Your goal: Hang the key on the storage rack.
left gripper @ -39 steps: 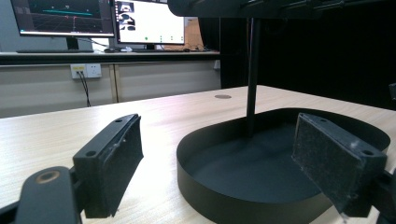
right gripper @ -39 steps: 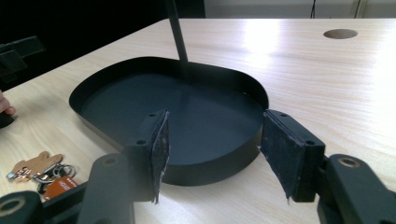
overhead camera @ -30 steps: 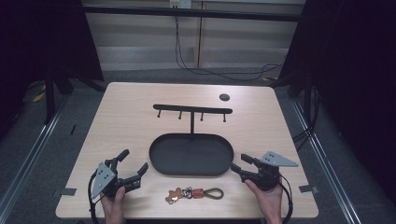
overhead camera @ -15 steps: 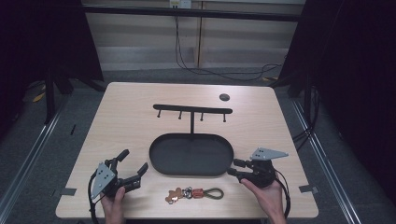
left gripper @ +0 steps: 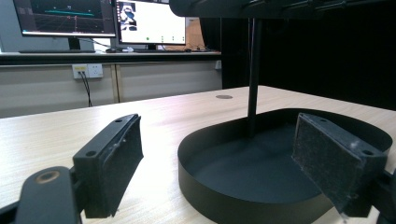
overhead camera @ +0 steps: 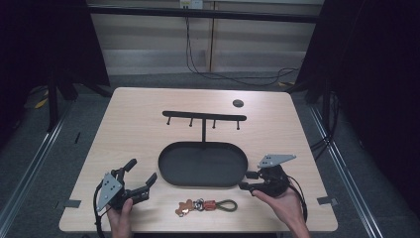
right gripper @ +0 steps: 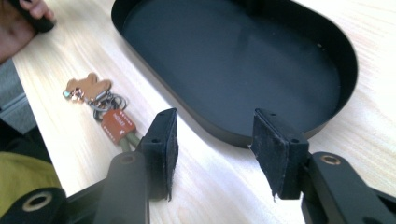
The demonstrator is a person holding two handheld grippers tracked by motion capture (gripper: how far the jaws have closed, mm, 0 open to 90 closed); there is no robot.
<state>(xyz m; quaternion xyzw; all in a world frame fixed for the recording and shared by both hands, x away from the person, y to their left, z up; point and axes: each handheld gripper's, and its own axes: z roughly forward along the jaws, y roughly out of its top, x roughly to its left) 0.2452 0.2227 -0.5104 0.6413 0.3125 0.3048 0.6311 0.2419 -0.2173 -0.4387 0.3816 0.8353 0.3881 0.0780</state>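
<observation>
A keychain (overhead camera: 205,205) with a brown bear charm, metal rings, an orange tag and an olive loop lies on the table near the front edge, between my two grippers. My left gripper (overhead camera: 142,171) rests at the front left, open and empty, and points toward the black oval tray (overhead camera: 171,173). My right gripper (overhead camera: 245,181) is held just off the tray's right end, pointing left. Its jaws are partly open and have just been opening slightly, with nothing between them. In the right gripper view the keychain (right gripper: 102,109) lies left of the gripper (right gripper: 215,149), and the tray's rim (right gripper: 224,135) is straight ahead.
A black post rises from the tray to a bar with several hooks (overhead camera: 204,116). A small dark disc (overhead camera: 237,103) sits at the table's back right. In the left gripper view the tray wall (left gripper: 201,186) and post (left gripper: 253,70) stand just ahead, with monitors behind.
The right gripper has lifted a little and swung to point left, and its jaws stand narrower than a second ago. The left gripper and keychain have not moved.
</observation>
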